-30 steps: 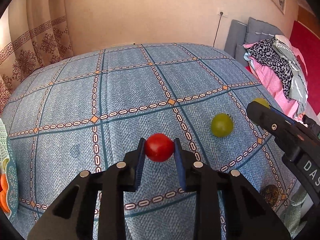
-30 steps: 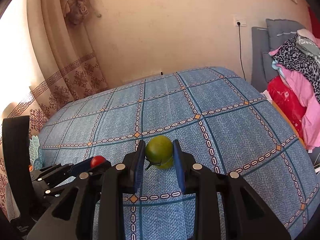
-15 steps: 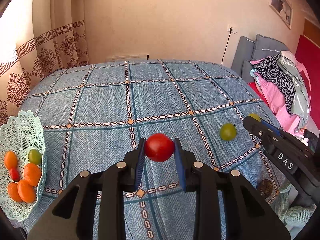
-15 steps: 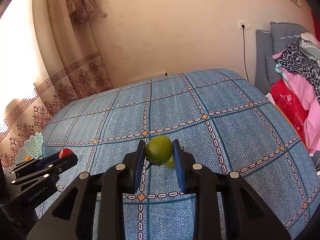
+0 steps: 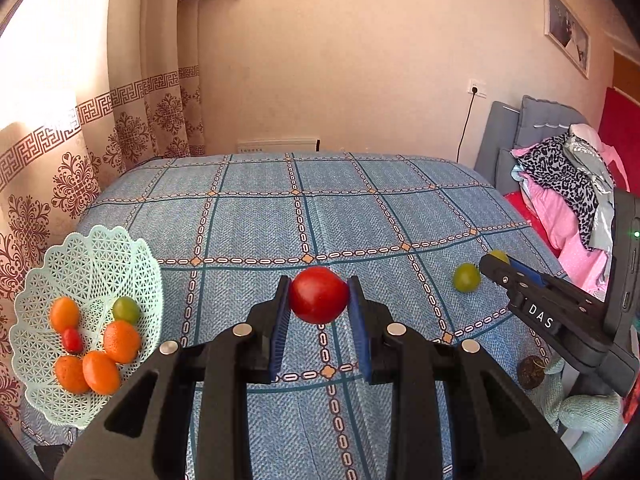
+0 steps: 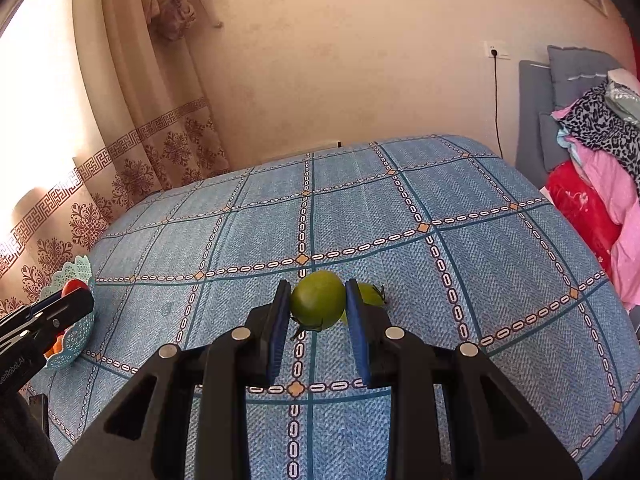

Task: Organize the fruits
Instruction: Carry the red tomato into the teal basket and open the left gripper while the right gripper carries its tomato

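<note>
My left gripper is shut on a red tomato, held above the blue checked tablecloth. To its left stands a mint lattice basket with several orange fruits, one green and one small red. My right gripper is shut on a green tomato, also off the cloth. A second green tomato lies on the cloth just behind its right finger, and shows in the left wrist view too. The left gripper shows at the far left beside the basket.
A curtain hangs at the back left. A grey chair heaped with clothes stands at the right. A dark round thing and a teal knitted thing sit at the table's right edge. The right gripper's body juts in there.
Both grippers have risen and drawn back with their tomatoes still held. The left wrist view has swung so that the basket now shows in full.
</note>
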Demonstrator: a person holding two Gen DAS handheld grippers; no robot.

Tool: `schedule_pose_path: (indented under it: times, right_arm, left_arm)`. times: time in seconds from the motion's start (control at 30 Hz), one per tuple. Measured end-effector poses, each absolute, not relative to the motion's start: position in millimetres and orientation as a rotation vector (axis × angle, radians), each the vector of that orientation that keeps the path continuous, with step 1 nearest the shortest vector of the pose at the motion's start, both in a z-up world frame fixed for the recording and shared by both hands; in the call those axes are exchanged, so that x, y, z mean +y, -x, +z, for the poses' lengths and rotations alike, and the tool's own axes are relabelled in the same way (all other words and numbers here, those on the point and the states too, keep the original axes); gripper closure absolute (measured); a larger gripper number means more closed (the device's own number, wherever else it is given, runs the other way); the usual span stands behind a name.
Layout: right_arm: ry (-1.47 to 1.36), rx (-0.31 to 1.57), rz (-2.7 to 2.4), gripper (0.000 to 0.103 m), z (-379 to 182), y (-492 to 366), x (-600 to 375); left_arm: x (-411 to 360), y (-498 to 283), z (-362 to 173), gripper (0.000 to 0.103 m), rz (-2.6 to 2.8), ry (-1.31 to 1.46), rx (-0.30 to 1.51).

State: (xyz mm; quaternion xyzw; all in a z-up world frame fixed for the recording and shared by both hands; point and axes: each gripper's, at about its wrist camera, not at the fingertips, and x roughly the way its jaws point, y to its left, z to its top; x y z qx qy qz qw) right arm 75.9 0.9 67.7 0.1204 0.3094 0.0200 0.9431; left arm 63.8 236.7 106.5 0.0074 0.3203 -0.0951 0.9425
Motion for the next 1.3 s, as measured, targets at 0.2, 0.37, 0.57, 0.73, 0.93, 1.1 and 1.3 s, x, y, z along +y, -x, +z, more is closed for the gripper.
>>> schedule_pose_path:
  times: [0.2, 0.37, 0.57, 0.73, 0.93, 1.1, 1.3]
  right_arm:
    - [-0.239, 0.623, 0.062, 0.075, 69.1, -72.2, 9.7]
    - [-0.226, 0.613, 0.085, 0.075, 70.1, -69.3, 19.5]
    - [-0.209, 0.608, 0.108, 0.075, 70.7, -66.4, 29.9]
    - [-0.208, 0.606, 0.139, 0.075, 71.3, -63.3, 36.0]
    - [-0.221, 0.606, 0.215, 0.075, 73.6, -58.8, 50.8]
    - [-0.188, 0.62, 0.261, 0.075, 75.0, -57.4, 73.2]
    - [-0.142, 0.644, 0.32, 0.075, 81.9, -64.4, 106.5]
  left_arm:
    - [255.9, -55.0, 108.1, 0.074, -0.137, -0.008, 0.633]
    - [278.1, -53.6, 106.2, 0.074, -0.095, 0.026, 0.632]
    - [303.6, -51.5, 102.8, 0.074, -0.039, 0.059, 0.627]
    - [321.7, -50.8, 99.4, 0.074, 0.0, 0.076, 0.626]
    - [343.7, -46.9, 98.1, 0.074, 0.039, 0.096, 0.616]
    - [367.2, -43.1, 100.0, 0.074, 0.069, 0.117, 0.605]
    - [404.0, -40.0, 104.3, 0.074, 0.134, 0.162, 0.588]
